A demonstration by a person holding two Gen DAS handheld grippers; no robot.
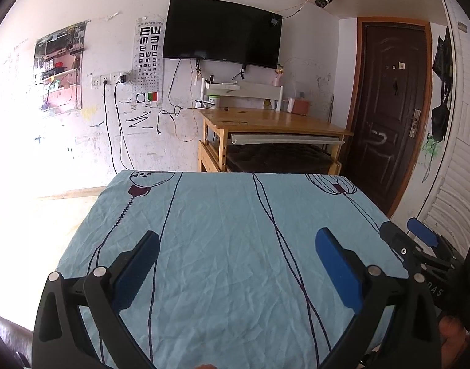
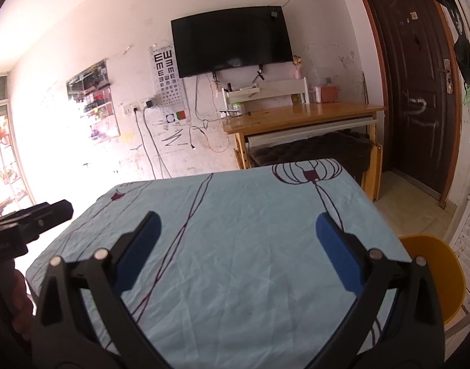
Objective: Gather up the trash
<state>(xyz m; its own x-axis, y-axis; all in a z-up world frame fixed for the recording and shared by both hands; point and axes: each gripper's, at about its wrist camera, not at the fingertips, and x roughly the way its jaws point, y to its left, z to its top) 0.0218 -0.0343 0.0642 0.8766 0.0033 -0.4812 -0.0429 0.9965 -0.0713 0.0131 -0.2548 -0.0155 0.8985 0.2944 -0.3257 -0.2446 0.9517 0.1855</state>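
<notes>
A table under a light blue cloth (image 1: pixel 222 230) with dark line drawings fills the lower half of both views (image 2: pixel 250 230). No trash shows on it in either view. My left gripper (image 1: pixel 238 246) is open and empty above the near part of the cloth. My right gripper (image 2: pixel 238 224) is open and empty above the cloth too. The right gripper also shows at the right edge of the left wrist view (image 1: pixel 413 240), and the left gripper shows at the left edge of the right wrist view (image 2: pixel 41 218).
A wooden desk (image 1: pixel 275 123) stands against the far wall under a black TV (image 1: pixel 222 30). A dark door (image 1: pixel 388 101) is at the right. A yellow chair (image 2: pixel 434 273) stands by the table's right side. Cables hang down the wall.
</notes>
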